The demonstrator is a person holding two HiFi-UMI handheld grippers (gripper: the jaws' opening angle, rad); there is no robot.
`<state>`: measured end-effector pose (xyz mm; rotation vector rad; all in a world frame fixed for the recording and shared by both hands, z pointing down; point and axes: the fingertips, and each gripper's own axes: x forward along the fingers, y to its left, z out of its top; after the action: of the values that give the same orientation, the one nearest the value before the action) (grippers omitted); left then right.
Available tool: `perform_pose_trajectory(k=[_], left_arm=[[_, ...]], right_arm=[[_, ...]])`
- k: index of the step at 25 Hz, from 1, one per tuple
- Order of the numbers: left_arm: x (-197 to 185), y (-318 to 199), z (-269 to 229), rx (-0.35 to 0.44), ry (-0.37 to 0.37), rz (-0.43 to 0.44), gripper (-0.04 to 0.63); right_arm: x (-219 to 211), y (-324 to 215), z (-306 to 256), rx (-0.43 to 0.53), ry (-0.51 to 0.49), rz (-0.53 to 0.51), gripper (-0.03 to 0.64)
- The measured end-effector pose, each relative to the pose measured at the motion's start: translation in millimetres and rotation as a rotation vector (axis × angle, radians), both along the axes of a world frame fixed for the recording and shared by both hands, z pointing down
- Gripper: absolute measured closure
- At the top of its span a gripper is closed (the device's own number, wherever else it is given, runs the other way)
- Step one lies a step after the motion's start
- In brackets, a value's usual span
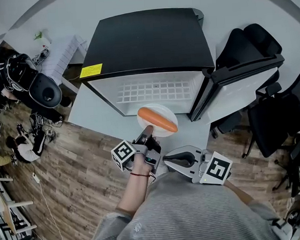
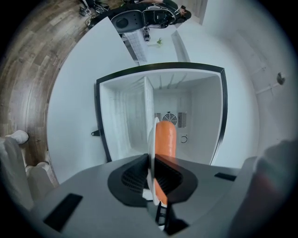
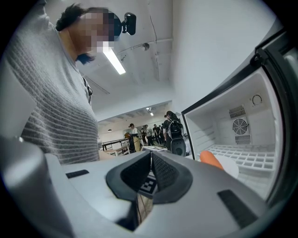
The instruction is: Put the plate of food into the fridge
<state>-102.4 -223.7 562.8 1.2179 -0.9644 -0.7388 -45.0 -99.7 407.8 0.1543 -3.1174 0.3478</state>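
- Head view: your left gripper [image 1: 148, 133] clamps the near rim of a round white plate [image 1: 165, 110] that carries one long orange sausage [image 1: 157, 119].
- You hold the plate level at the mouth of a small fridge with a black top and a white interior [image 1: 146, 42]. The fridge's door [image 1: 238, 84] is swung open on the right.
- A white grid shelf [image 1: 156, 91] lies inside the fridge, just beyond the plate.
- Left gripper view: the jaws are pinched on the plate's edge. The plate shows edge-on with the sausage to its right, and a round fan vent [image 2: 170, 117] on the fridge's back wall is straight ahead.
- Your right gripper [image 1: 168, 161] hangs just beside the left one, close to your body.
- Right gripper view: the jaws are together with nothing between them. The plate and the open fridge are off to the right.
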Motion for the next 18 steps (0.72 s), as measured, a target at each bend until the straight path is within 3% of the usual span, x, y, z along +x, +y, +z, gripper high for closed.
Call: perform_pose_trajectory(k=[8, 13, 18], left_arm=[[-10.0, -43.6, -6.5, 0.006, -0.011, -0.049, 0.560], [-8.8, -63.4, -6.2, 0.004, -0.020, -0.062, 0.560], [-11.4, -75.4, 0.6, -0.017, -0.022, -0.079, 0.560]], right_arm=[[7.7, -16.5, 2.5, 0.002, 0.012, 0.027, 0.601], [17.2, -35.6, 4.8, -0.079, -0.033, 0.070, 0.601], [25.3, -48.4, 9.3, -0.083, -0.031, 0.131, 0.601]])
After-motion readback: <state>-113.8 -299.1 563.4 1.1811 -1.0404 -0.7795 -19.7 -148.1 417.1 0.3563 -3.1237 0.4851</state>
